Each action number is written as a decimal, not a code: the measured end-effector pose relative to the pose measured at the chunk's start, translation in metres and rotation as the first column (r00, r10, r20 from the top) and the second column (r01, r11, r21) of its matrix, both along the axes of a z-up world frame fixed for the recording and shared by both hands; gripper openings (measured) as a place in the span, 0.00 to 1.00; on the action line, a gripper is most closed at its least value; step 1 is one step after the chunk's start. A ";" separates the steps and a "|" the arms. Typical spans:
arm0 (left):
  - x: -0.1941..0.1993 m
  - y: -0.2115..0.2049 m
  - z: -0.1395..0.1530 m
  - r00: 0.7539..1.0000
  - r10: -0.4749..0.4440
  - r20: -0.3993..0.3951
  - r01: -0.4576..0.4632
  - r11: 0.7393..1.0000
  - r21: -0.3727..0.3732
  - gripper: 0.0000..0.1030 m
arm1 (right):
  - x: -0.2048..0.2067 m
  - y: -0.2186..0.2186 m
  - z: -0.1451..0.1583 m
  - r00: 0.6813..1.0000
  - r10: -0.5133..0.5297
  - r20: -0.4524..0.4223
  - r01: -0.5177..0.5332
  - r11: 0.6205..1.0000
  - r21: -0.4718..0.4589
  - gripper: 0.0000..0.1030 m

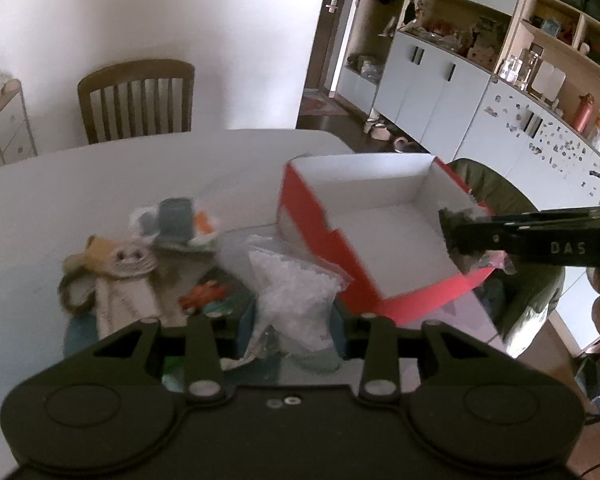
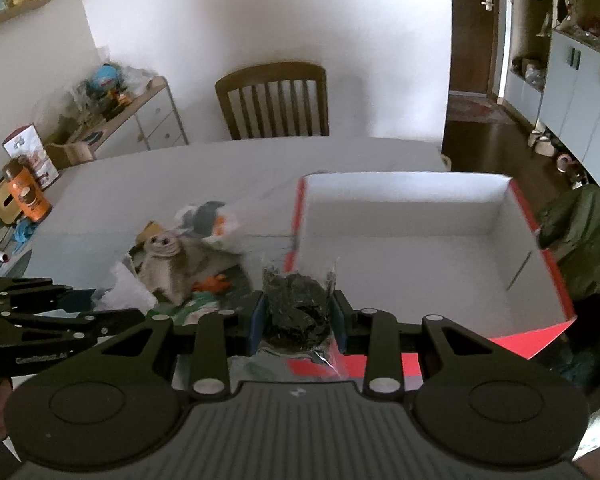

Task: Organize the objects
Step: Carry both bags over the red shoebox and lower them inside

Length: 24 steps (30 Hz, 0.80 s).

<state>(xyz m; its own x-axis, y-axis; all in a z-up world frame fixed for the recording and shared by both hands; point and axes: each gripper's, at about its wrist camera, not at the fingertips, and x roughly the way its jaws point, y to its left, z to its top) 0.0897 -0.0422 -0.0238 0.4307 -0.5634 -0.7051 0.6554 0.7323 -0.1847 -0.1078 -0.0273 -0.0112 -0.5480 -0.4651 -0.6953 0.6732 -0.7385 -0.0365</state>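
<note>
Right wrist view: your right claw (image 2: 296, 322) is clamped on a clear bag of dark stuff (image 2: 296, 304), hanging just at the near-left corner of the red box (image 2: 540, 300). Box is white inside, looks empty, open top. Move the bag right and far so it clears the near wall before you lower; it seems not yet over the floor of the box. Drop low, then open, so the loose plastic doesn't snag the rim.

Left wrist view: your left claw (image 1: 294, 320) has a clear bag of white pellets (image 1: 296, 292) between its pads, apparently gripped, above the pile on the desk (image 1: 100, 184). The bag is floppy, so lift straight up and keep it off the box's left wall. The plush toys (image 1: 120, 264) and small orange toy (image 1: 204, 294) stay in the pile left of the box. Let the right claw finish first; both claws crowd that same corner and could collide.
</note>
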 end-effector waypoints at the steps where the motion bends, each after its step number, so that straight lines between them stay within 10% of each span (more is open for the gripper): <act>1: -0.001 -0.008 0.002 1.000 -0.007 0.003 0.007 1.000 0.001 0.36 | -0.005 0.006 0.001 1.000 -0.005 -0.005 0.005 1.000 -0.001 0.32; 24: 0.025 -0.189 -0.009 0.988 -0.124 -0.090 0.133 0.986 0.102 0.36 | -0.126 0.089 -0.002 0.997 -0.076 0.002 0.076 0.996 0.040 0.33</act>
